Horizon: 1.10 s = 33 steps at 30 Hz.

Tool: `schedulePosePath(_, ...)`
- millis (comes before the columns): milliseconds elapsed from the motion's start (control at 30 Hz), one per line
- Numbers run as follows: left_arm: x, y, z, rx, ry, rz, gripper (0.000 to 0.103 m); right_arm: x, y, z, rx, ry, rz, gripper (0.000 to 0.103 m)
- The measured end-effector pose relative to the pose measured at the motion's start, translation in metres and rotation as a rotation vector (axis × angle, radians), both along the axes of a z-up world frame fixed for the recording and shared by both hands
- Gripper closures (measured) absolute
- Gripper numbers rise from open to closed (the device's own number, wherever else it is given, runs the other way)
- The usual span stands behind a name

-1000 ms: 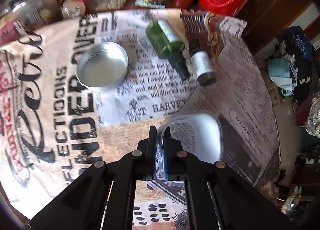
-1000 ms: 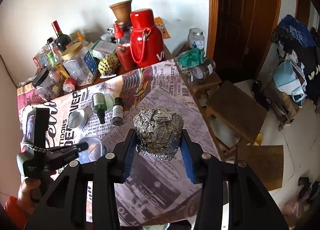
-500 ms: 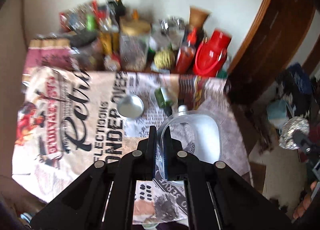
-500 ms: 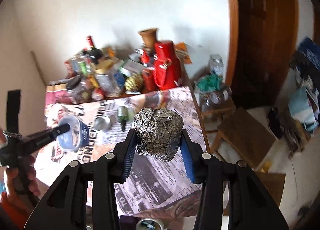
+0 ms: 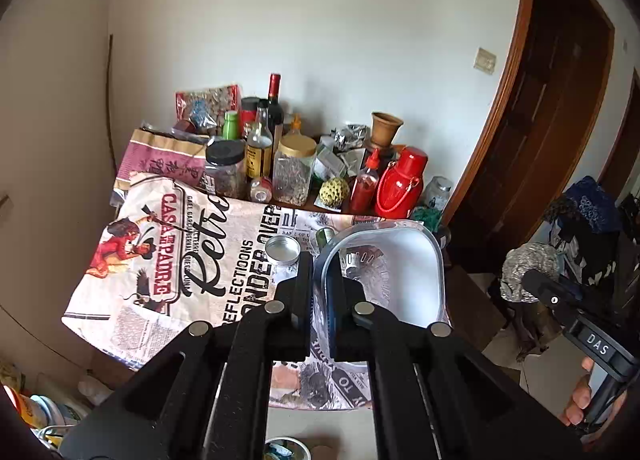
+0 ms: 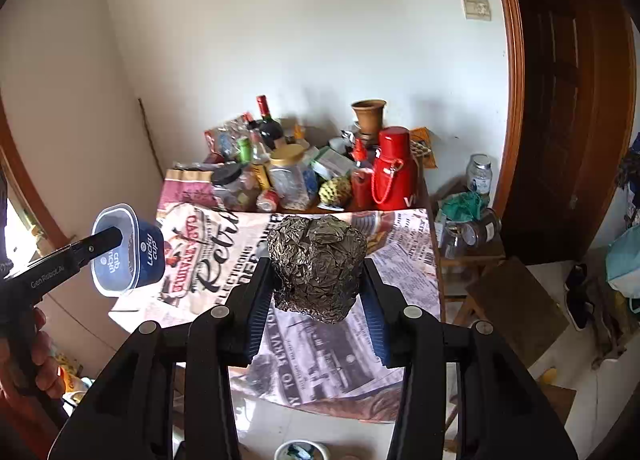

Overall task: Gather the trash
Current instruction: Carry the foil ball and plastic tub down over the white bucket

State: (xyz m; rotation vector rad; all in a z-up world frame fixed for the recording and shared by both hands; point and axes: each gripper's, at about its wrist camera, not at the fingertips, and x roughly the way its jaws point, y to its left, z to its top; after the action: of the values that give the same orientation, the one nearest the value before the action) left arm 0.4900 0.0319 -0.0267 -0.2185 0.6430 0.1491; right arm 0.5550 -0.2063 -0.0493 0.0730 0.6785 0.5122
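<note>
My left gripper (image 5: pixel 320 288) is shut on the thin wall of a blue and clear plastic cup (image 5: pixel 384 272), held in the air above the table's near edge. In the right wrist view the same cup (image 6: pixel 128 250) hangs at the left, open end toward the camera, pinched by the left gripper (image 6: pixel 110 238). My right gripper (image 6: pixel 316 266) is shut on a crumpled foil lump (image 6: pixel 318 260), both blue pads pressing its sides. In the left wrist view that foil lump (image 5: pixel 528 272) shows at the right, off the table's side.
A table with a newspaper-print cloth (image 5: pixel 168 260) carries a round tin (image 5: pixel 282 250), a small green bottle (image 5: pixel 325 235), jars, bottles and a red flask (image 5: pixel 400 184) at the back. A low stool with jars (image 6: pixel 472 232) stands by the wooden door (image 6: pixel 568 100). A white bowl (image 6: pixel 302 450) sits on the floor below.
Both grippers have risen and drawn back from the table, so the wall and door now show. The cup and the foil lump stay gripped as before.
</note>
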Motion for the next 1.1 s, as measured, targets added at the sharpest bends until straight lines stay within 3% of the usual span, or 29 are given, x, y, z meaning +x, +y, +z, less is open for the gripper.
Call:
schedulePosePath(300, -0.064, 0.015, 0.004, -0.006, -0.026, -0.047, 0.099, -0.064, 0.018, 0.006, 0.016, -0.024, -0.040, 0.063)
schedulePosePath(733, -0.197, 0.054, -0.010, -0.009, -0.017, -0.173, 0.099, -0.198, 0.064, -0.006, 0.000, -0.010, -0.103, 0.063)
schedulePosePath(1100, -0.262, 0.065, -0.042, -0.027, 0.084, -0.203, 0.099, -0.257, 0.082, -0.033, -0.027, 0.092, -0.093, 0.063)
